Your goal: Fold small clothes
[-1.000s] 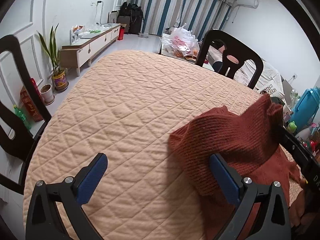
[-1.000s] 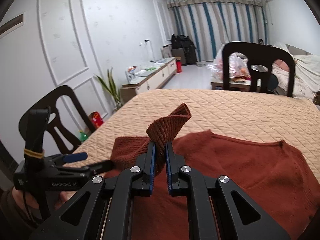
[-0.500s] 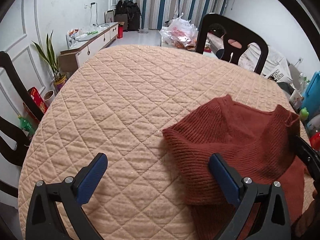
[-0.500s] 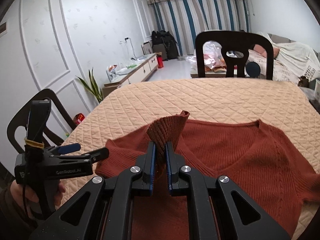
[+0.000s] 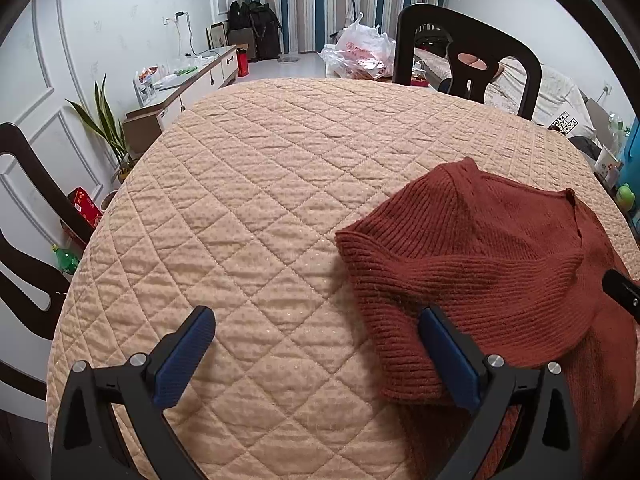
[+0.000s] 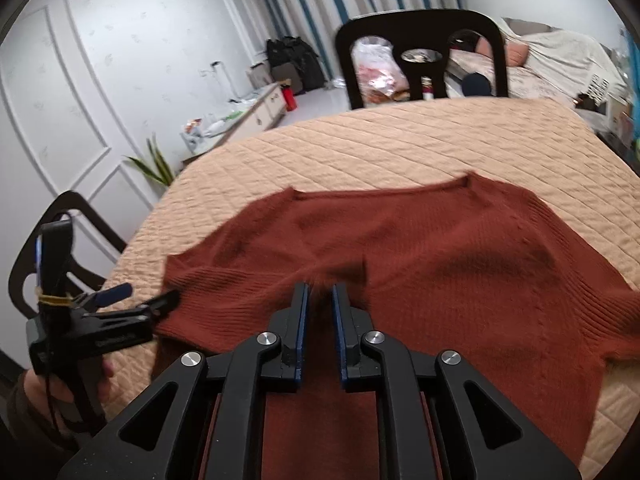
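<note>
A rust-red knitted sweater [image 6: 440,256] lies on the peach quilted table cover [image 6: 400,144], neckline toward the far side. Its left sleeve is folded across the chest. My right gripper [image 6: 319,300] is low over the sweater with its jaws slightly apart; the sleeve cuff [image 6: 344,270] lies at the fingertips, and I cannot tell if any cloth is still pinched. My left gripper [image 5: 316,332] is wide open and empty at the sweater's left edge [image 5: 460,276], its right finger [image 5: 444,352] over the folded sleeve. It also shows in the right wrist view [image 6: 132,300].
A black chair [image 5: 468,52] stands at the far side of the table, another [image 5: 24,216] at the left. A sideboard [image 5: 184,84] and a plant [image 5: 108,128] stand by the left wall. A sofa and plastic bags lie beyond the table.
My right gripper carried the sleeve cuff down from a raised hold onto the sweater's chest and its jaws have parted slightly. The sleeve now lies folded flat. My left gripper stayed open.
</note>
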Tool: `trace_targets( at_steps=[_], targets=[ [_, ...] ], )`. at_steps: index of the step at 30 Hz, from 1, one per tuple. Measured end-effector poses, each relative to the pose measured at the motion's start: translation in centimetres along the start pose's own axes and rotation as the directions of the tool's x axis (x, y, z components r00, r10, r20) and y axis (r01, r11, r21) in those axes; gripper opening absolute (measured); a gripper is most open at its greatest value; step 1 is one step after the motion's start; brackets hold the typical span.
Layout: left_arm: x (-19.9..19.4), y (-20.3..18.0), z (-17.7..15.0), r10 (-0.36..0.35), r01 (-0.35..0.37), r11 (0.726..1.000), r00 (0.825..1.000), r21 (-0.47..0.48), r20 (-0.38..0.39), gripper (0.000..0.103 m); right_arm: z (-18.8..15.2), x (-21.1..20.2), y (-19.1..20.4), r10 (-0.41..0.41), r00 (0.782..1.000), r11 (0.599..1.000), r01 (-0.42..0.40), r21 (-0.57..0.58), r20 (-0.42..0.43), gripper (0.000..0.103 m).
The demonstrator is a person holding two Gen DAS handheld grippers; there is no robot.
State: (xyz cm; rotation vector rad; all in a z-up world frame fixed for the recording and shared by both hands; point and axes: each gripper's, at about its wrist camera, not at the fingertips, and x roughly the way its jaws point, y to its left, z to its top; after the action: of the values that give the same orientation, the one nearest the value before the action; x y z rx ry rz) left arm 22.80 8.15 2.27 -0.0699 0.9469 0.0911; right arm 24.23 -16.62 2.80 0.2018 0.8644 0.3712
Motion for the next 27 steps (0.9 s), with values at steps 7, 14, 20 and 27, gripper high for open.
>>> trace_targets(
  at_steps=[7,14,20,27],
  targets=[
    [-0.1,-0.1,-0.3,0.001,-0.001,1.0,1.0,0.003,-0.01,0.103,1.3,0.2,-2.2,0.075,0.996,0.993,-0.07,0.092,-0.045,0.046],
    [-0.6,0.2,-0.5,-0.007,0.007,1.0,1.0,-0.004,-0.002,0.103,2.0,2.9,-2.3,0.087,0.99,0.993,-0.077,0.093,-0.113,0.046],
    [-0.6,0.4,-0.4,-0.004,0.004,1.0,1.0,-0.015,0.002,0.102,2.7,3.8,-1.7,0.144,0.982,0.988,-0.136,0.068,-0.12,0.046],
    [-0.1,0.5,0.1,0.01,-0.01,1.0,1.0,-0.017,0.005,0.102,2.7,4.0,-1.1,0.088,0.988,0.996,-0.088,0.003,-0.131,0.005]
  ],
)
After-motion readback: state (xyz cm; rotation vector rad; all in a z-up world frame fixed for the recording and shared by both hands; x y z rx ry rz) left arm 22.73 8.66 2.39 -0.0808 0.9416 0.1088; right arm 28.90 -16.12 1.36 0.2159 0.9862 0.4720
